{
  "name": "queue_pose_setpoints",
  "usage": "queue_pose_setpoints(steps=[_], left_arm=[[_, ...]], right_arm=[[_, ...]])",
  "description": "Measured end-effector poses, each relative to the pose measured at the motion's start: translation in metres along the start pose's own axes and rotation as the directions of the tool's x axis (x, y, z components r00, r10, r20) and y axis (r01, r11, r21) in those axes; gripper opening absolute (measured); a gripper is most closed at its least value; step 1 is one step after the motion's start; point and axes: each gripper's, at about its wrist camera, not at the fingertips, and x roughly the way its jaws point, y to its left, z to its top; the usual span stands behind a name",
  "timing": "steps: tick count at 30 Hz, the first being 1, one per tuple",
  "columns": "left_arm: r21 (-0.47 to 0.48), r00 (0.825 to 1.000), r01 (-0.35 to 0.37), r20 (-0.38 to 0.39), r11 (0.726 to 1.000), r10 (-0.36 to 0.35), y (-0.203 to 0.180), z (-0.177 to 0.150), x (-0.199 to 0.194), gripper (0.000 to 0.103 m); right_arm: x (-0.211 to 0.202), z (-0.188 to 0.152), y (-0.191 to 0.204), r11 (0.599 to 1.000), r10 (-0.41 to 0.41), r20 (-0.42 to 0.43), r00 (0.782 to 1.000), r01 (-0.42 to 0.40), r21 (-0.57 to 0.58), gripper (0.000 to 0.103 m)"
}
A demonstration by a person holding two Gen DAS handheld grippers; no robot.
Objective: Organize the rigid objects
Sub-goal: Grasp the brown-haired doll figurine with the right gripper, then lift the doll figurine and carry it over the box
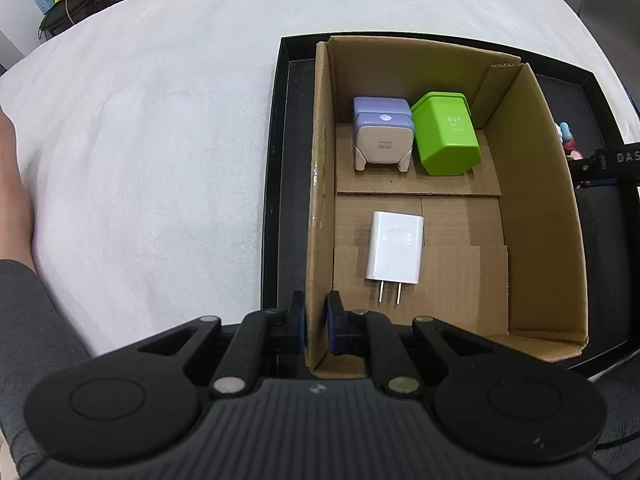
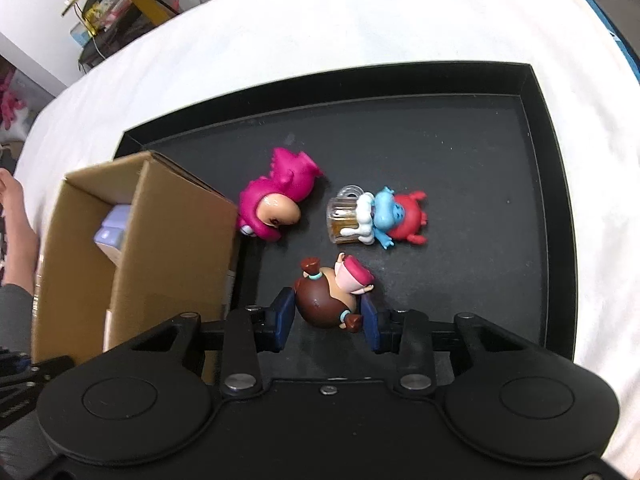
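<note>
- Only my left view looks into the cardboard box (image 1: pixel 532 200): a white charger (image 1: pixel 394 248) lies near its close end, and a lilac charger (image 1: pixel 382 136) and a green one (image 1: pixel 444 134) stand at the far end.
- My left hand-held gripper (image 1: pixel 316 326) is pinched shut on the box's left wall.
- Only my right view shows the black tray (image 2: pixel 548 184) floor: a pink dinosaur (image 2: pixel 276 204) beside the box, and a blue-and-red figure (image 2: pixel 388 216) at the middle.
- My right hand-held gripper (image 2: pixel 326 322) is clamped on the brown-haired figurine (image 2: pixel 332 296) near the tray's close edge.

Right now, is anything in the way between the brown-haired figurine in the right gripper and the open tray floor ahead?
Yes: the pink dinosaur toy and the blue-and-red figure with a mug lie just beyond the brown-haired figurine.
</note>
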Motion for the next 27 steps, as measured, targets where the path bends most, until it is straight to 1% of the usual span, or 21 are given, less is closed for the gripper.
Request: queue_pose_setpoints(steps=[8,13,27], left_arm=[[0.008,1.000,0.000,0.003,1.000,0.000,-0.001,0.000,-0.001,0.009],[0.007,1.000,-0.005,0.007,1.000,0.005,-0.001,-0.001,-0.002,0.009],[0.003,1.000,0.016,0.011,1.000,-0.016,0.002,-0.001,-0.004,0.008]], right_arm=[[-0.023,-0.001,-0.001,1.000,0.028,0.006,1.000,-0.028,-0.005,0.035],[-0.037,-0.005,0.002,0.999,0.025,0.002,1.000,-0.025,-0.032,0.035],[-0.084,0.000,0.032,0.993,0.036,0.042,0.998,-0.031,-0.114,0.035]])
